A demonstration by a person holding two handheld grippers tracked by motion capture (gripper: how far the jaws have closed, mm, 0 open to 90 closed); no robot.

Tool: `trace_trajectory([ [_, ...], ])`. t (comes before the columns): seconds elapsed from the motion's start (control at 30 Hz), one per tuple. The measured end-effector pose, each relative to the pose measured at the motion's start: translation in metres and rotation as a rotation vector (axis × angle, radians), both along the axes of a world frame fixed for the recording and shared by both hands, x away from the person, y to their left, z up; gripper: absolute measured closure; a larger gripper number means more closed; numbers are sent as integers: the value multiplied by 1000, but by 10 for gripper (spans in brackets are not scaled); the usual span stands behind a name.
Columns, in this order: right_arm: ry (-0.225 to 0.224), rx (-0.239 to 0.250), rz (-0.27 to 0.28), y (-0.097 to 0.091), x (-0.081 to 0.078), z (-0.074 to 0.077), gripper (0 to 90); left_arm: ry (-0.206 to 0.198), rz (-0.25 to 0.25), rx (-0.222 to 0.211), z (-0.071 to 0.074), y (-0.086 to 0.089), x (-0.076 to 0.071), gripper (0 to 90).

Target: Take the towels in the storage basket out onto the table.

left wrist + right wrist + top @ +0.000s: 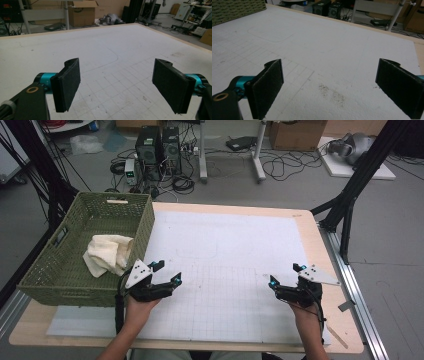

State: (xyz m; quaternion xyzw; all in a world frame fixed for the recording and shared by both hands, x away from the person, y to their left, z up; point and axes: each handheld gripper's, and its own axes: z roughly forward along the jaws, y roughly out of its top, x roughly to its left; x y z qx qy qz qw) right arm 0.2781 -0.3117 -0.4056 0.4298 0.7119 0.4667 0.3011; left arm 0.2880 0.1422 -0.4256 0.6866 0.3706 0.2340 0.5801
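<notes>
L gripper (pixel 166 273) sits just beside the basket's (pixel 60 287) near right corner, jaws spread wide w/ nothing between them; its own view confirms that, both pads (pixel 68 83) apart over bare white mat (pixel 225 265). R gripper (pixel 286 274) is well apart from the basket, over by the mat's right edge, jaws also gaping and empty, pads (pixel 268 87) hovering above a dirty speck patch (pixel 332 93).

The thing nearest to work on looks like the cream cloth (pixel 107 252): crumpled, draped inside the basket against its right wall, near end. From L fingertips it lies back-left, up and over the rim. No clear long axis; it's a loose heap, slightly longer along the basket wall.

Judgement: L hand is far nearer, so the reach is prob. L's, and it needs to lift over the rim before dropping in. R would have to cross the whole mat.
</notes>
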Motion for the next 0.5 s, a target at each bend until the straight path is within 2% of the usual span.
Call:
trace_trajectory([
  [0.37,12,20,6,-3,3,-1,71,-2,-7,3,1,-3,0,234],
  [0.4,21,25,9,-3,2,-1,71,-6,-12,12,3,-2,-1,234],
  [0.5,30,35,8,-4,1,-1,71,-7,-13,3,7,-1,-5,234],
])
